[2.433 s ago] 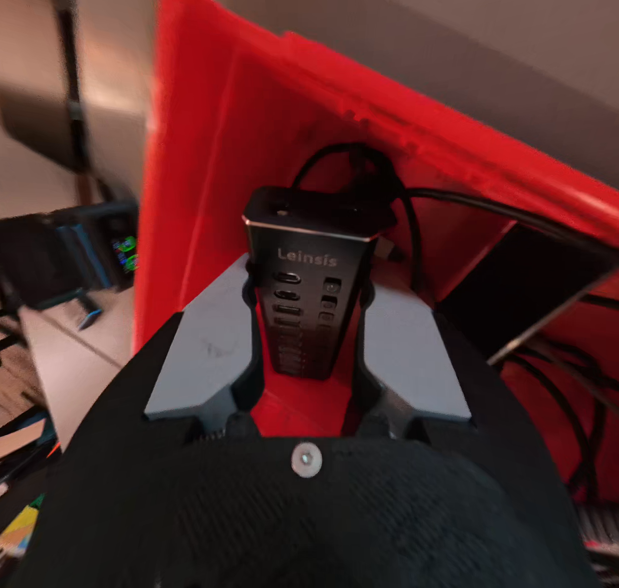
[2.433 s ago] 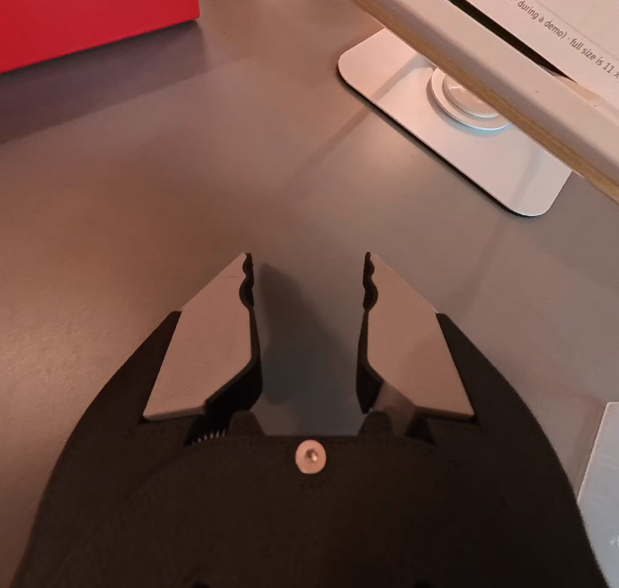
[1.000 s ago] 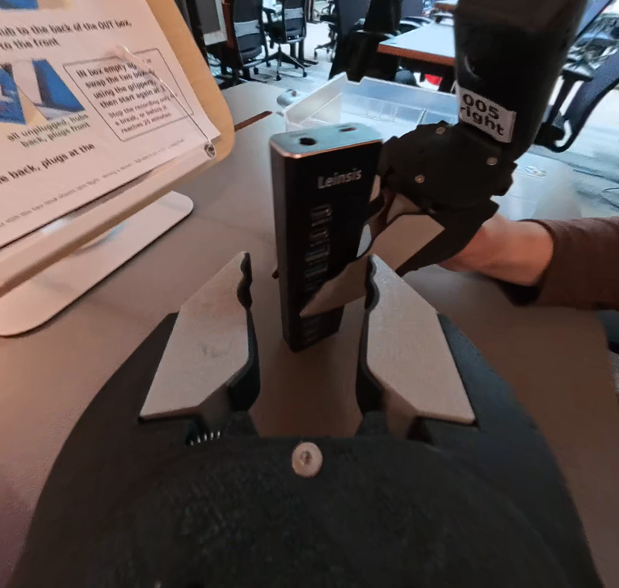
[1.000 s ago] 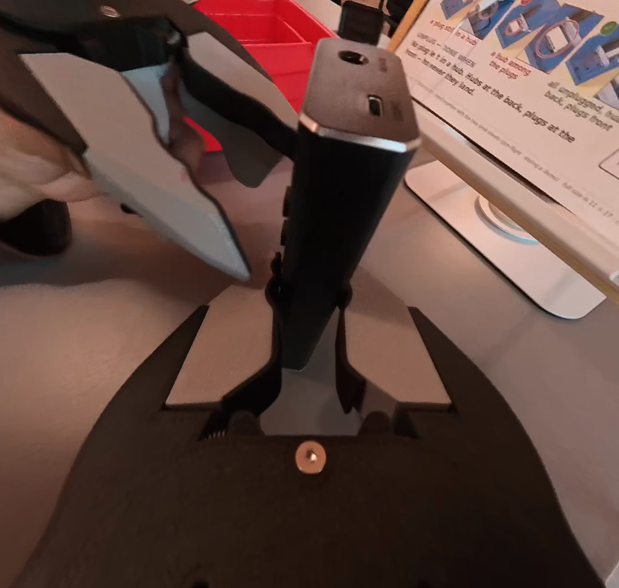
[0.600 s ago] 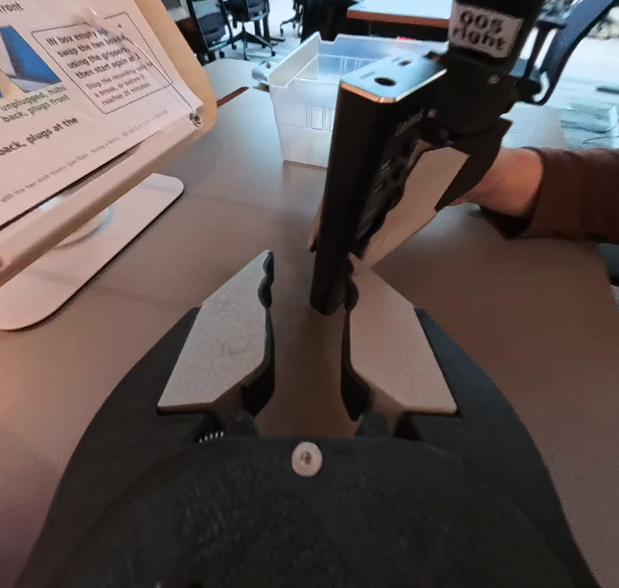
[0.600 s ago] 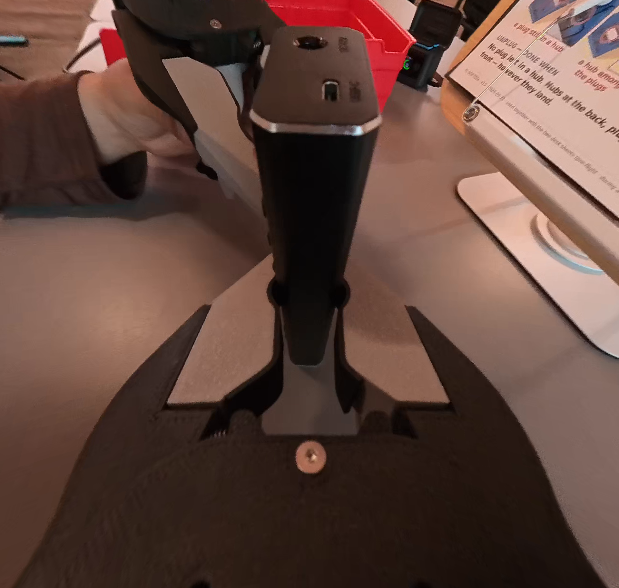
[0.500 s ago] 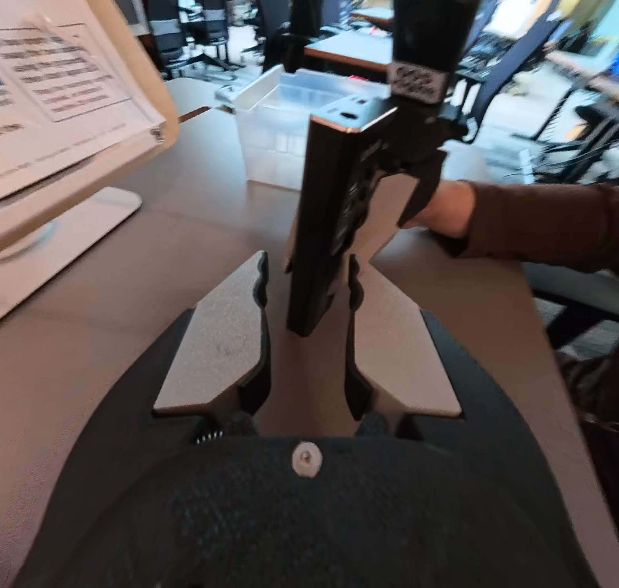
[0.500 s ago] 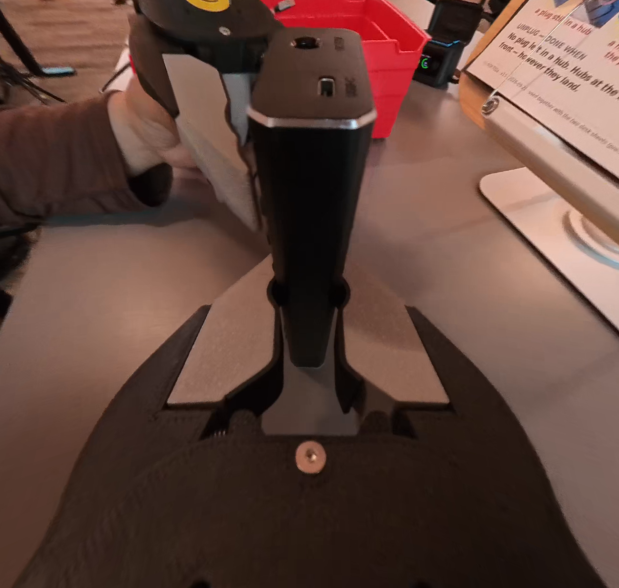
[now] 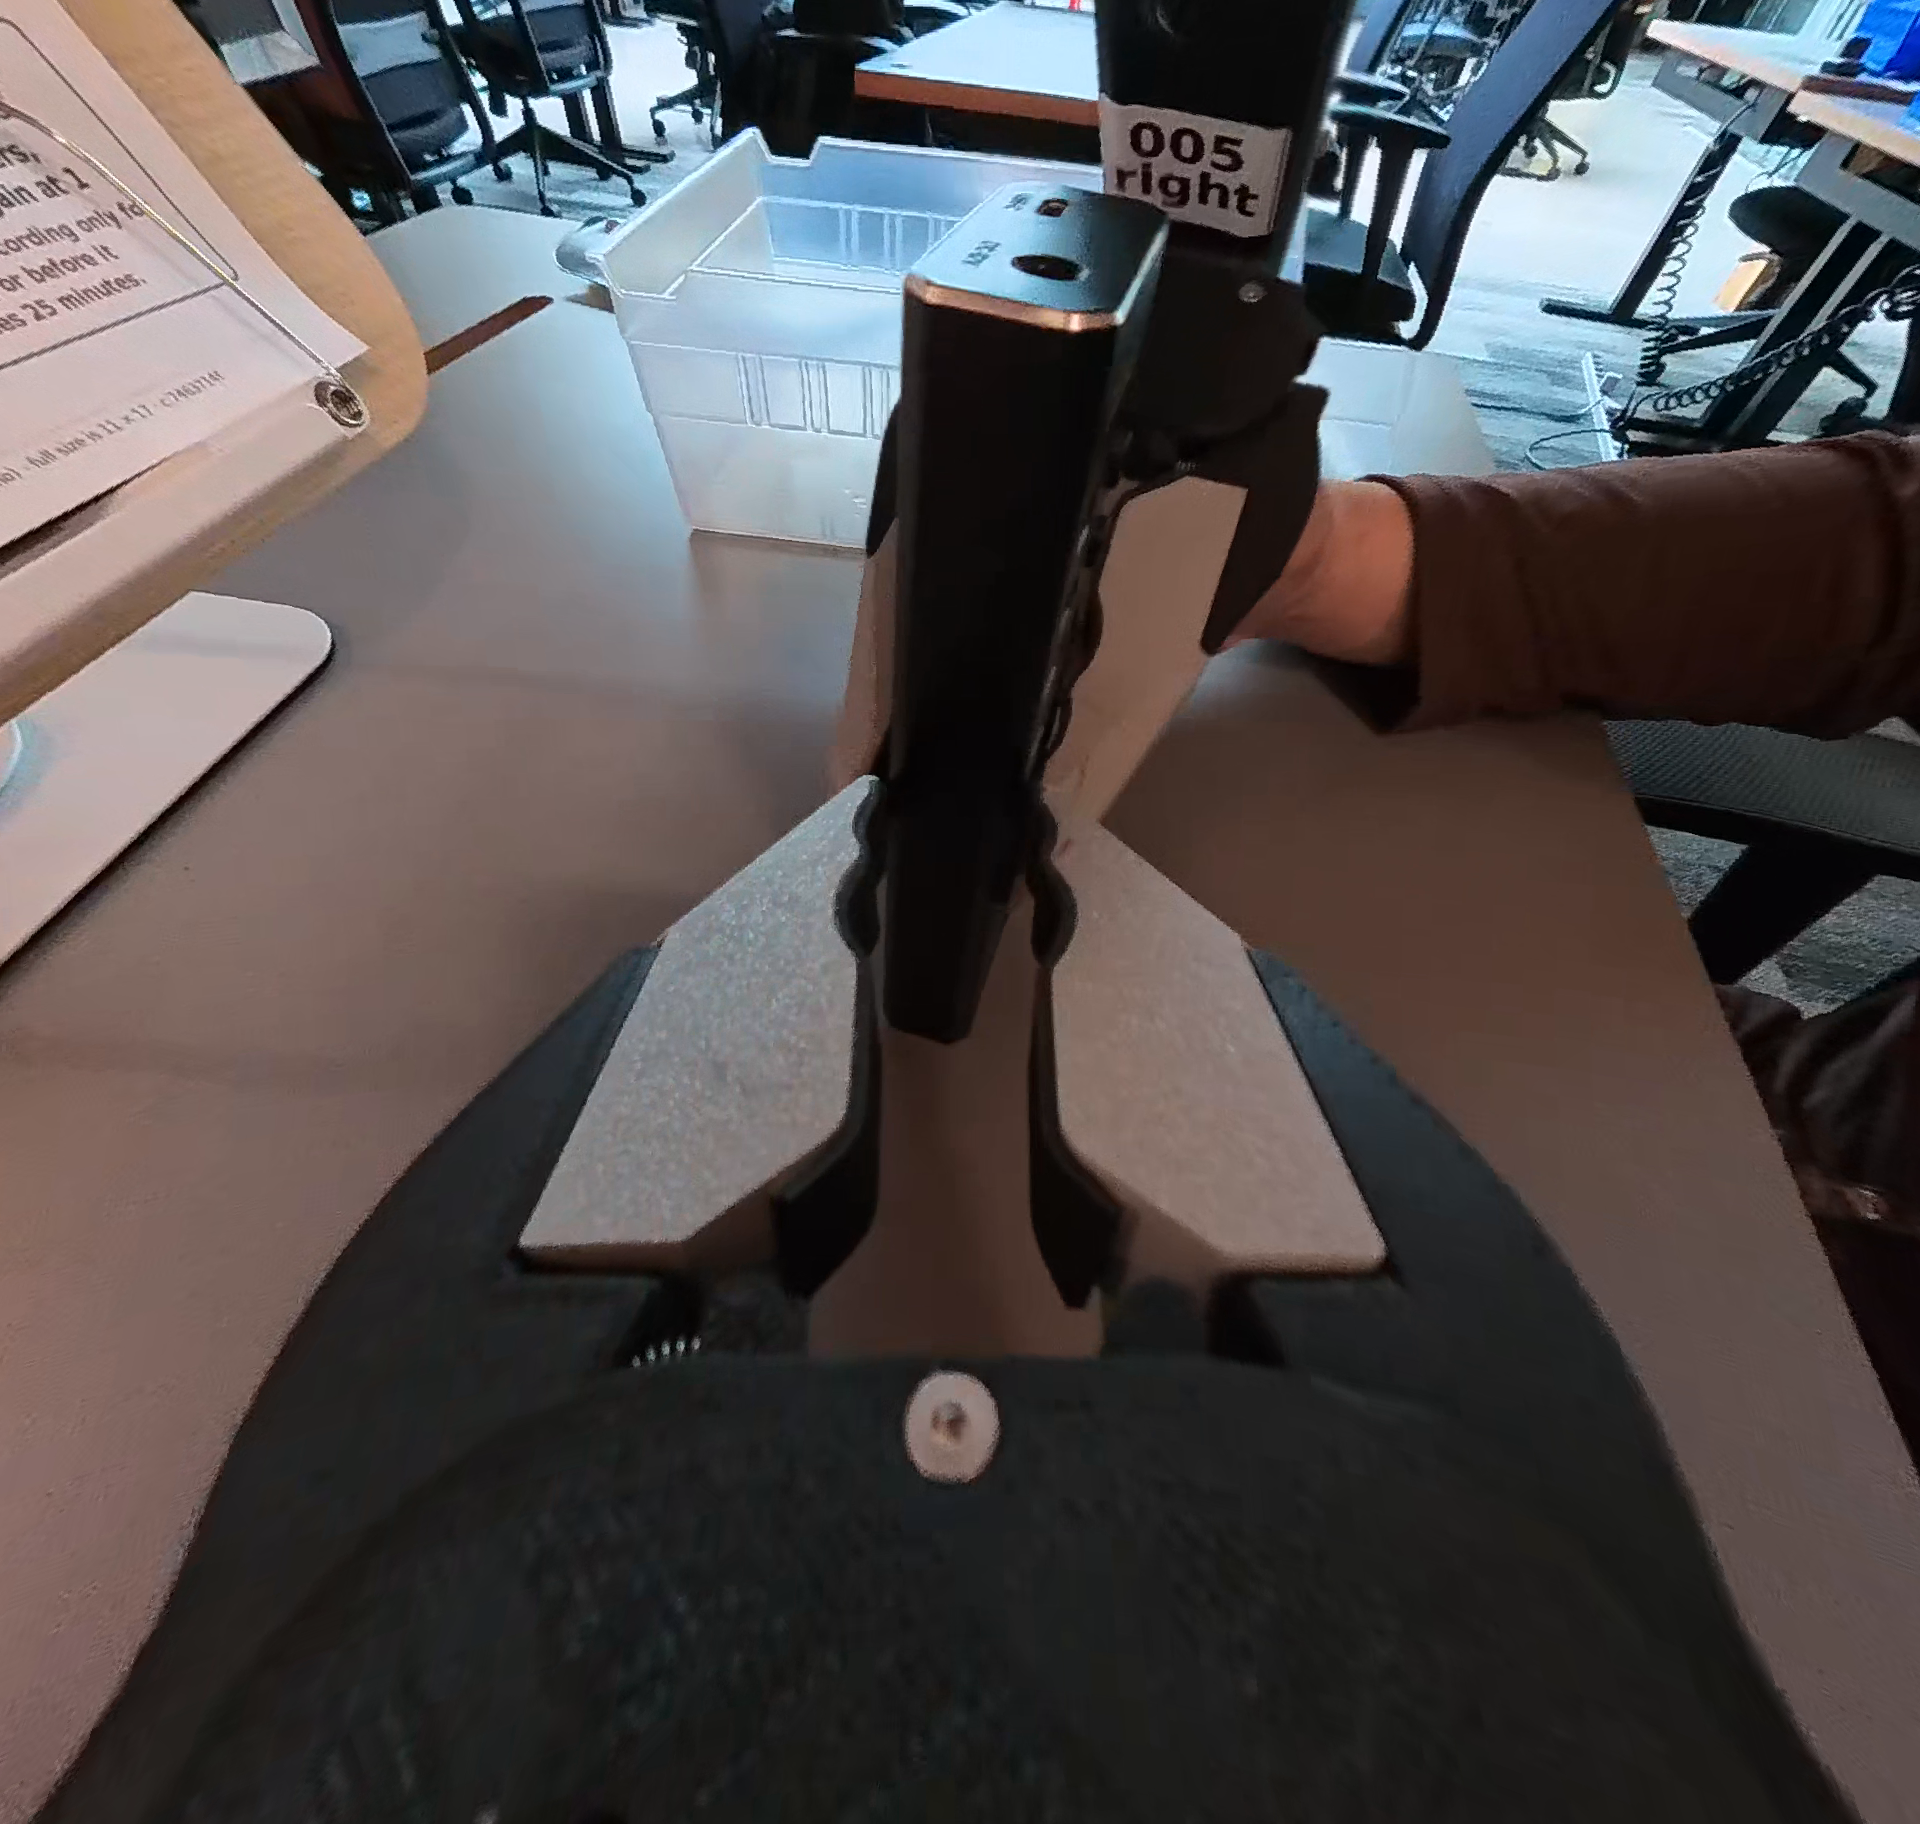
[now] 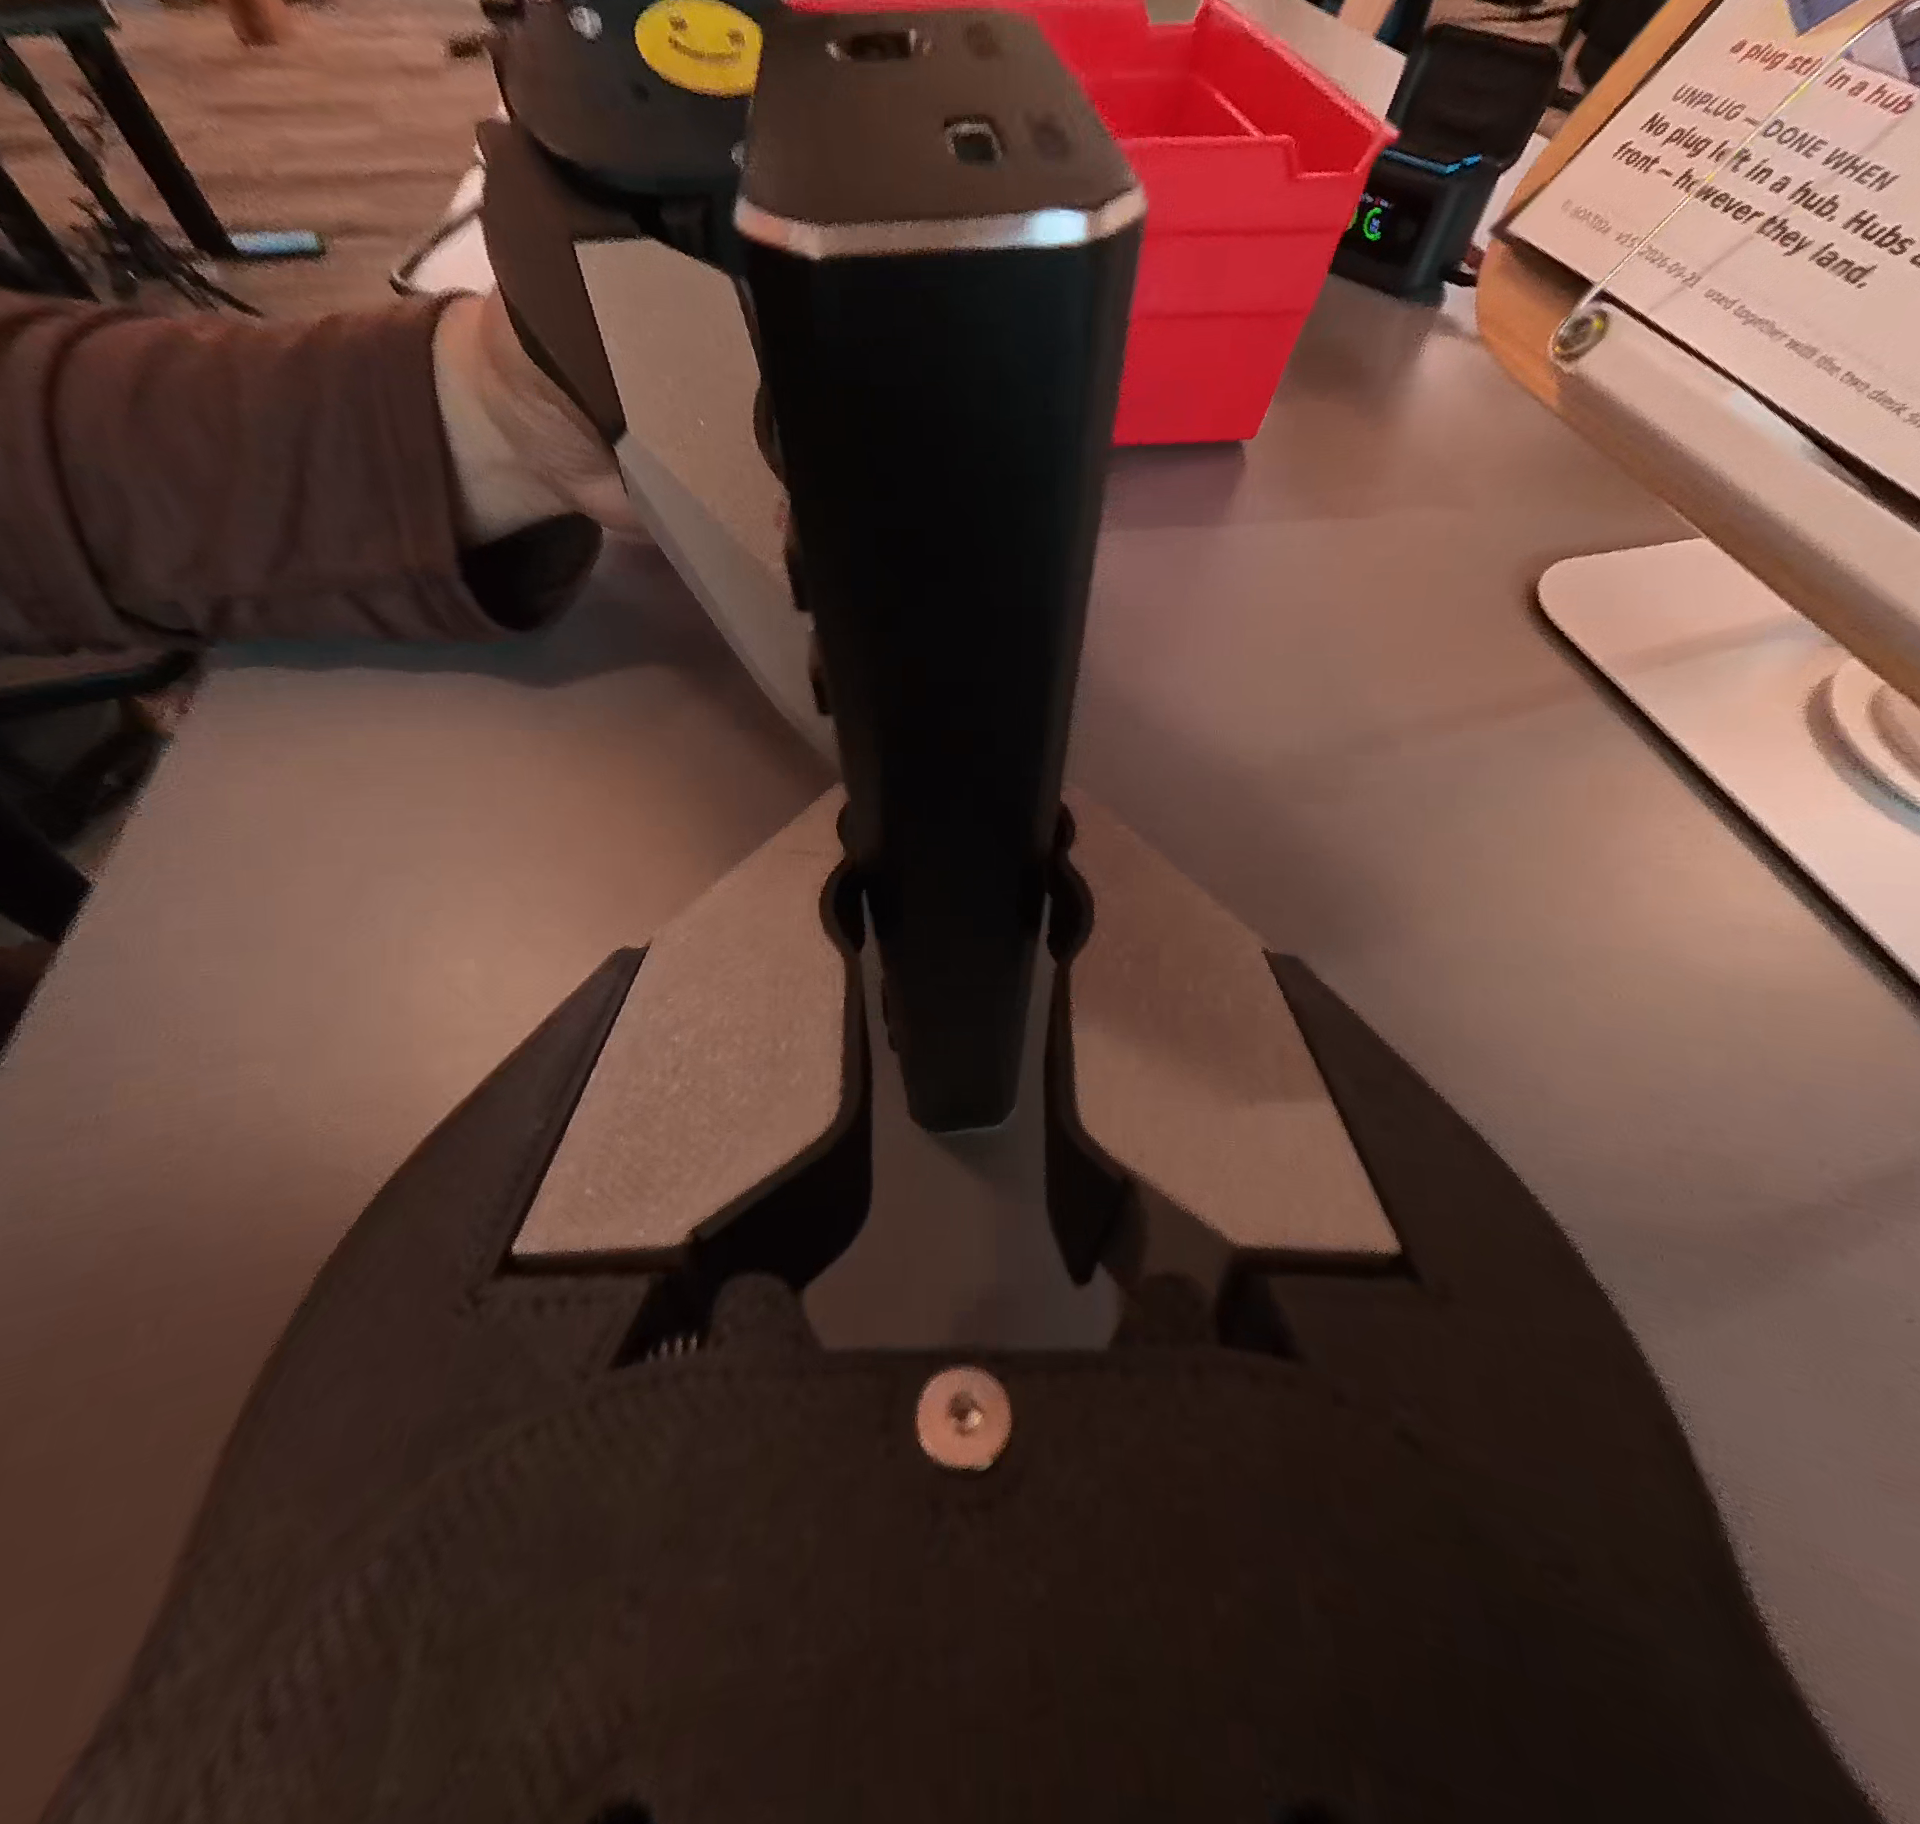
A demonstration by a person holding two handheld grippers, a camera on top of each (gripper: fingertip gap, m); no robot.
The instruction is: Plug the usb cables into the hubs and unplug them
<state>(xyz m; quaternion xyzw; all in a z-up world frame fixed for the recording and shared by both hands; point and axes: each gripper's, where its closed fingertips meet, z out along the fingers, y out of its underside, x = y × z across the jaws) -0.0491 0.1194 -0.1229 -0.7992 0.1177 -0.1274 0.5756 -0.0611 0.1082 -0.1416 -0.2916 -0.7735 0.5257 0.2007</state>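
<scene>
Black gripper (image 9: 956,901) bodies, grey jaws — brown sleeves (image 9: 1662,579).

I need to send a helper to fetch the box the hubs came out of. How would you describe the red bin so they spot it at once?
On the grey desk, look past the upright black hub that both grippers clamp, towards the slanted instruction board. The red bin sits left of that board, beside a small black device with a lit screen. It is the only bright red, open-topped plastic box; the other bin is clear.
</scene>
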